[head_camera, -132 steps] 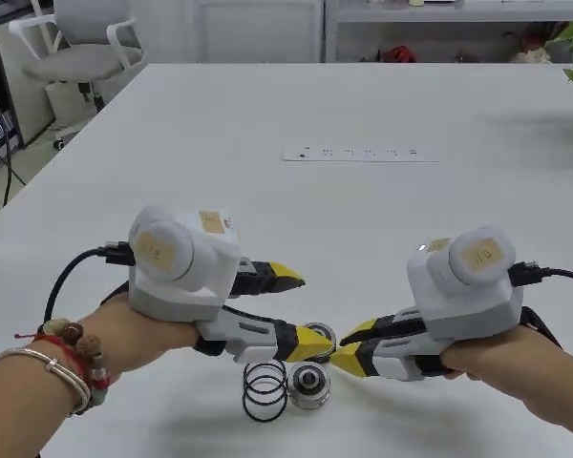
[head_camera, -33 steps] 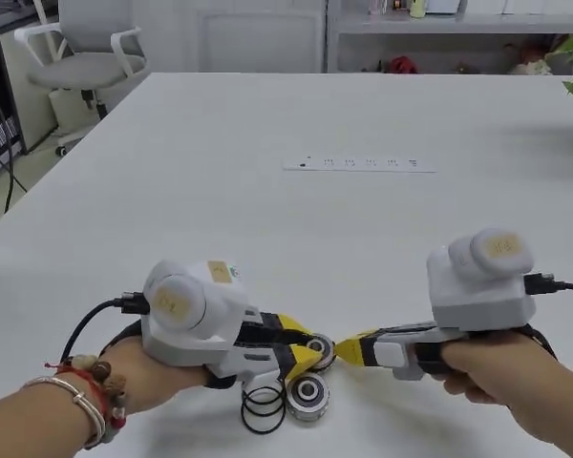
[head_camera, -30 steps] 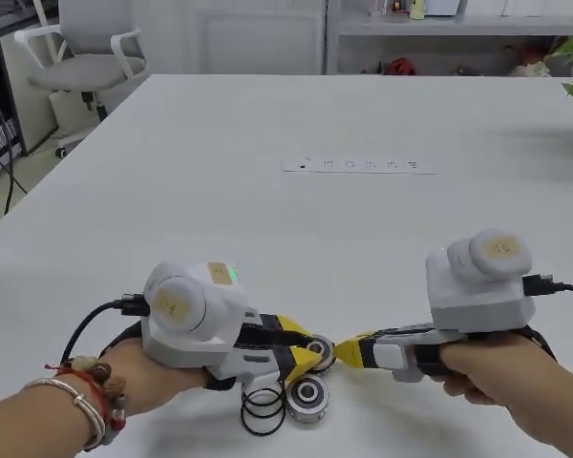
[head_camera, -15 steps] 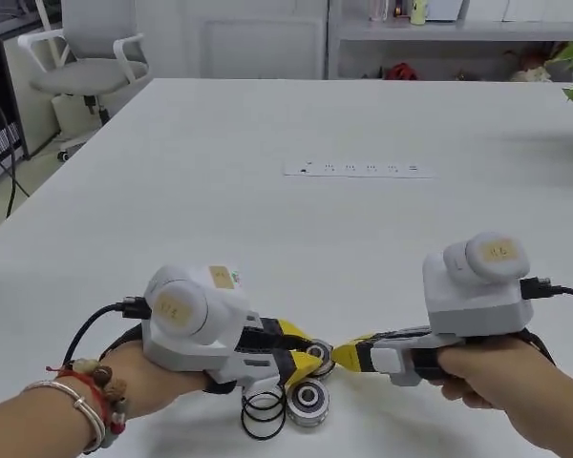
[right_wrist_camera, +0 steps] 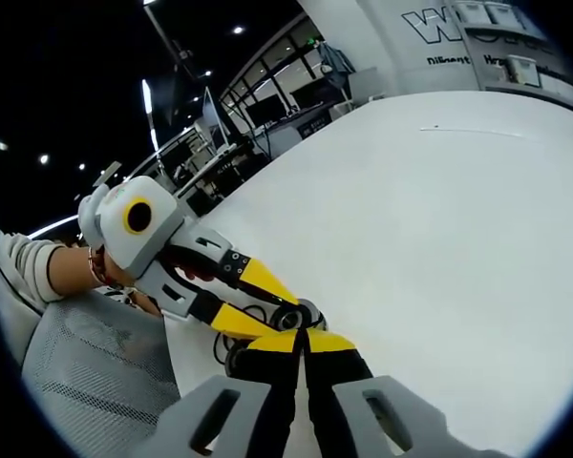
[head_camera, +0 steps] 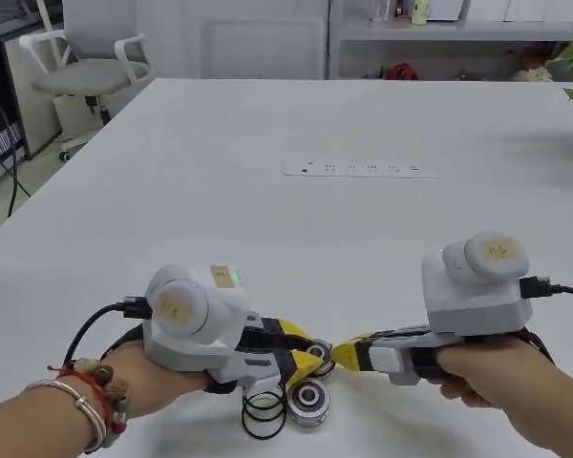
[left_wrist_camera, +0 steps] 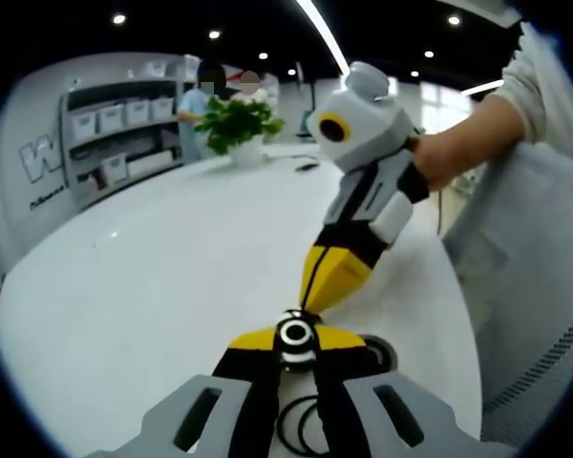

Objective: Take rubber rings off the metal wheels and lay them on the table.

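My left gripper (head_camera: 307,349) is clamped on a small metal wheel (left_wrist_camera: 295,333) just above the table (head_camera: 267,191). My right gripper (head_camera: 340,355) has its jaws pressed together at the wheel's rim. A hard tug could twist the wheel loose, dropping it onto the rubber rings (head_camera: 264,412) lying below.

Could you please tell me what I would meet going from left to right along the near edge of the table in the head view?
The beaded bracelets → left hand → loose rubber rings → metal wheel lying on the table → right gripper.
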Available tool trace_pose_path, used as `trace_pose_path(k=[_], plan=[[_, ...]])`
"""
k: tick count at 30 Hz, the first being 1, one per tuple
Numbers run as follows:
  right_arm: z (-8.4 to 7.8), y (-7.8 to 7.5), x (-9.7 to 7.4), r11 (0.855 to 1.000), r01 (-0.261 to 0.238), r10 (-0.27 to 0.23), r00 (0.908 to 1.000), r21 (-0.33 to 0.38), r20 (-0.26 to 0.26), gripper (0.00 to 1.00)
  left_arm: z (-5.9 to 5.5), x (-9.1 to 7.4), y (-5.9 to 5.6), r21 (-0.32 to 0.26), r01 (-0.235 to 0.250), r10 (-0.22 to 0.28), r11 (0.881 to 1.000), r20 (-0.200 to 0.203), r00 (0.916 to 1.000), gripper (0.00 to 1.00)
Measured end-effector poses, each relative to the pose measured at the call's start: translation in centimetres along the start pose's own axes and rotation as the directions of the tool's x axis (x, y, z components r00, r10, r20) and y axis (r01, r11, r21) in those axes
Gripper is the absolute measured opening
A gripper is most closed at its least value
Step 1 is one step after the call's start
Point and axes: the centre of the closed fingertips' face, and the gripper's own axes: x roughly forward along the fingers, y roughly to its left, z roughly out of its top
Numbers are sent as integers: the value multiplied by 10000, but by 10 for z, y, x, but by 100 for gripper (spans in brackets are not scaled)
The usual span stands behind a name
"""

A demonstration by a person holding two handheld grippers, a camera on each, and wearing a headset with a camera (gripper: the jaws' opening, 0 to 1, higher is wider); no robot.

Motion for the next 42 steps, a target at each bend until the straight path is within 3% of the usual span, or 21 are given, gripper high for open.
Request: trace_pose_path(k=[10,11,12,13,14,15,16,17,19,21,23,25,28,32,37,42], plan=[[1,4,0,9999,-110,111,9999,-80,83,0,-1,0,0,24,-13,13,10000,-20,10000,14],[5,8,-1,9995,-327,327,9990,-20,292,0,-1,0,0,26,-10,10,10000,-21,10000,14],[25,30,-1,9868,-1575,1510,9789,377,1377,0,-1,0,0,14,-9,9,10000,-16,10000,14],[36,35,-5,9749,-1821,1594,9726,1281,1695,0,-1,1,-1,28,-12,12,10000,-14,10000,14],[42,33,-5,9820,-1546,1336,9747,1087,1795,0,-1,1,-1,33,-13,13,10000,-11,10000,14],[44,27,-5,9961,-879,847,9824,115,1667,0,0,1,-1,37,-10,10,10000,-1,10000,14],[40,26,-4,9970,-760,774,9862,-150,1461,0,0,1,-1,39,-8,8,10000,5,10000,14],[36,29,-4,9969,-779,784,9869,-88,1410,0,0,1,-1,37,-15,14,10000,5,10000,14],[28,20,-3,9958,-835,784,9896,381,1208,0,0,1,-2,46,-30,30,10000,-4,10000,14],[25,13,-3,9970,-666,618,9920,400,1103,0,0,1,-2,87,-40,41,10000,-30,10000,14],[21,7,-5,9993,-356,342,9955,142,884,0,1,1,-3,126,-46,46,9999,-43,10000,14],[17,-1,-6,9983,113,-76,9980,-580,634,0,1,0,-3,165,-38,39,9999,-48,10000,14],[13,-1,-5,9978,-12,41,9990,-669,436,0,1,0,-3,164,-30,31,9999,-41,10000,14],[0,-7,-4,9866,155,-200,9995,-1623,-262,4,2,0,-4,175,-26,27,9998,-36,10000,14],[-11,-2,-1,9792,-127,-34,9969,-2023,-791,9,3,0,-5,179,-13,14,9998,-26,10000,14],[-14,-5,0,9732,5,-204,9962,-2300,-842,10,2,0,-4,182,1,-1,9998,-20,10000,14]])
